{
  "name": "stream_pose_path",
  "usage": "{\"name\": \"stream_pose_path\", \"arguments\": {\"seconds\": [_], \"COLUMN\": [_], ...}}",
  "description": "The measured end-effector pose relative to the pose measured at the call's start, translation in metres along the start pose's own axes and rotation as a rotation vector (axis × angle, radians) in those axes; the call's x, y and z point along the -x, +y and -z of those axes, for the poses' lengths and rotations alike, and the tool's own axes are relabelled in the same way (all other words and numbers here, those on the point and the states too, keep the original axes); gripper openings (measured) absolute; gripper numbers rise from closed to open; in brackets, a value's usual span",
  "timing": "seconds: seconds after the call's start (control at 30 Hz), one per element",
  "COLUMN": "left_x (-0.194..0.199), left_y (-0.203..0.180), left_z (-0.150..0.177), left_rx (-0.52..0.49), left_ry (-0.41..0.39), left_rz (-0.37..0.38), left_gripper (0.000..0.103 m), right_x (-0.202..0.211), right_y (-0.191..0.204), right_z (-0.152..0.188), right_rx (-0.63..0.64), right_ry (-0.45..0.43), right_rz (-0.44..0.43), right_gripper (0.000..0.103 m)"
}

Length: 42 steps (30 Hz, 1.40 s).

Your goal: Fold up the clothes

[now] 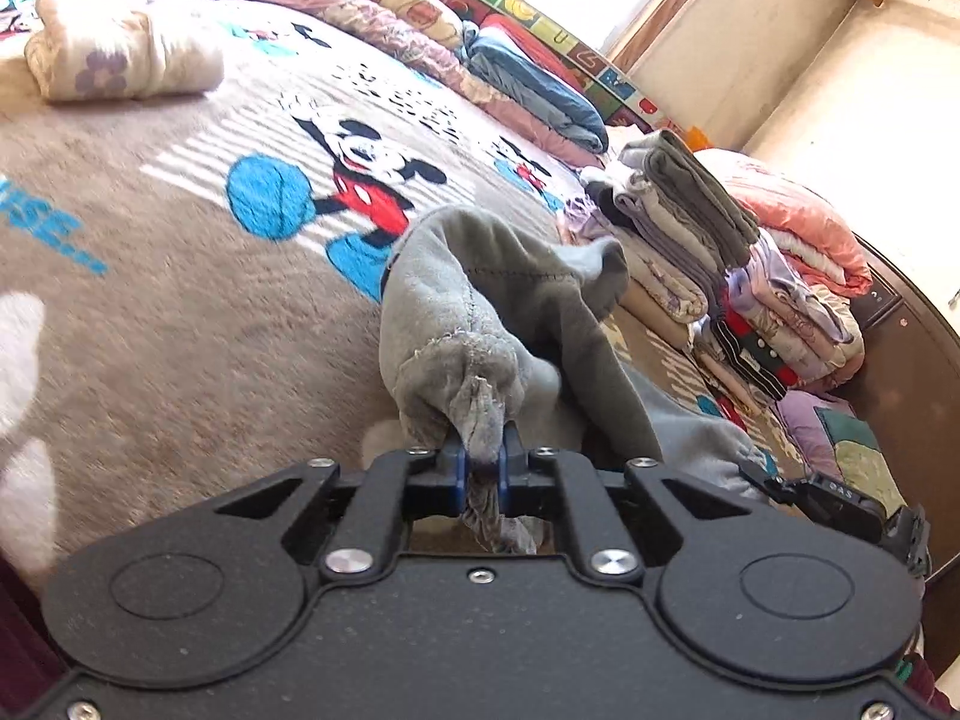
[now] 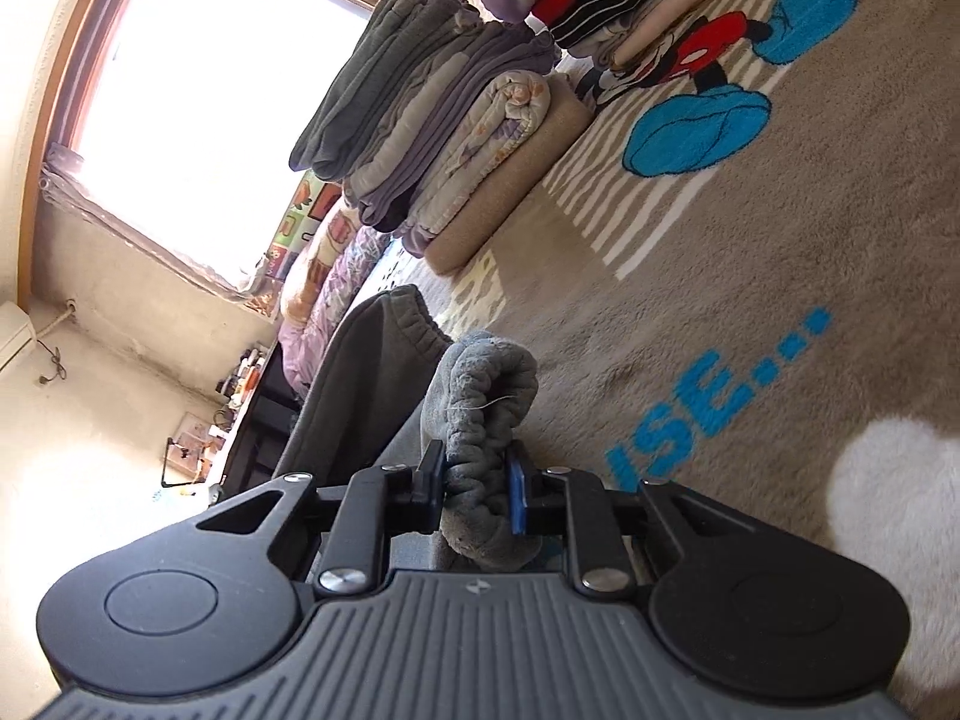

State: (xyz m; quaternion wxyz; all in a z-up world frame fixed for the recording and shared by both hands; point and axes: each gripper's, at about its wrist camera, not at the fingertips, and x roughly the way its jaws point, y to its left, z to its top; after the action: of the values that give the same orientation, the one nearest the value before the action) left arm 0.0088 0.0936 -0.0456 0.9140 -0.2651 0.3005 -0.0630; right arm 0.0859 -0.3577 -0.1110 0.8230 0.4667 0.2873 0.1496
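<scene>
A grey fleece garment (image 1: 480,300) hangs bunched above the Mickey Mouse blanket (image 1: 180,312). My left gripper (image 1: 482,456) is shut on a frayed corner of it. My right gripper (image 2: 474,480) is shut on its gathered elastic waistband (image 2: 486,384); darker grey cloth (image 2: 354,384) hangs to the left of it. The right gripper's body (image 1: 840,498) shows at the right edge of the left wrist view, next to the cloth.
A stack of folded clothes (image 1: 678,222) (image 2: 432,138) stands on the blanket at the far side. Folded quilts (image 1: 540,84) line the wall. A rolled cream blanket (image 1: 120,54) lies far left. A bright window (image 2: 198,96) is behind.
</scene>
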Motion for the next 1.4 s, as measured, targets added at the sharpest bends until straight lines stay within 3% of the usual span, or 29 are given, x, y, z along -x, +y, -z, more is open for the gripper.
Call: {"name": "stream_pose_path", "arguments": {"seconds": [0.23,0.53,0.67,0.73,0.83,0.93,1.0,1.13,1.2,1.4], "left_x": [0.007,-0.025,-0.046,-0.059,-0.068,-0.052,-0.039,-0.026,-0.025,-0.037], "left_y": [0.014,0.018,0.038,0.052,0.071,0.083,0.088,0.083,0.075,0.049], "left_z": [-0.040,-0.104,-0.120,-0.122,-0.118,-0.110,-0.105,-0.107,-0.113,-0.133], "left_rx": [-0.203,-0.429,-0.391,-0.360,-0.302,-0.223,-0.183,-0.144,-0.147,-0.223], "left_ry": [-0.095,-0.213,-0.187,-0.141,-0.080,-0.112,-0.126,-0.140,-0.138,-0.117], "left_rz": [-0.177,-0.283,-0.328,-0.359,-0.424,-0.406,-0.378,-0.326,-0.299,-0.227], "left_gripper": [0.006,0.006,0.006,0.007,0.025,0.055,0.055,0.055,0.056,0.064], "right_x": [0.013,-0.020,-0.043,-0.054,-0.070,-0.068,-0.058,-0.052,-0.057,-0.100], "right_y": [0.007,0.040,0.046,0.038,0.029,0.024,0.022,0.025,0.032,0.067], "right_z": [0.010,-0.009,-0.026,-0.029,-0.030,-0.028,-0.030,-0.042,-0.051,-0.068], "right_rx": [-0.054,0.014,0.002,-0.031,-0.008,0.033,0.059,0.107,0.120,0.147], "right_ry": [0.029,0.016,-0.011,-0.005,0.020,0.013,-0.009,-0.018,-0.014,0.041], "right_rz": [-0.067,-0.092,-0.064,-0.011,0.095,0.162,0.180,0.184,0.161,0.091], "right_gripper": [0.022,0.022,0.022,0.022,0.025,0.032,0.050,0.055,0.068,0.072]}}
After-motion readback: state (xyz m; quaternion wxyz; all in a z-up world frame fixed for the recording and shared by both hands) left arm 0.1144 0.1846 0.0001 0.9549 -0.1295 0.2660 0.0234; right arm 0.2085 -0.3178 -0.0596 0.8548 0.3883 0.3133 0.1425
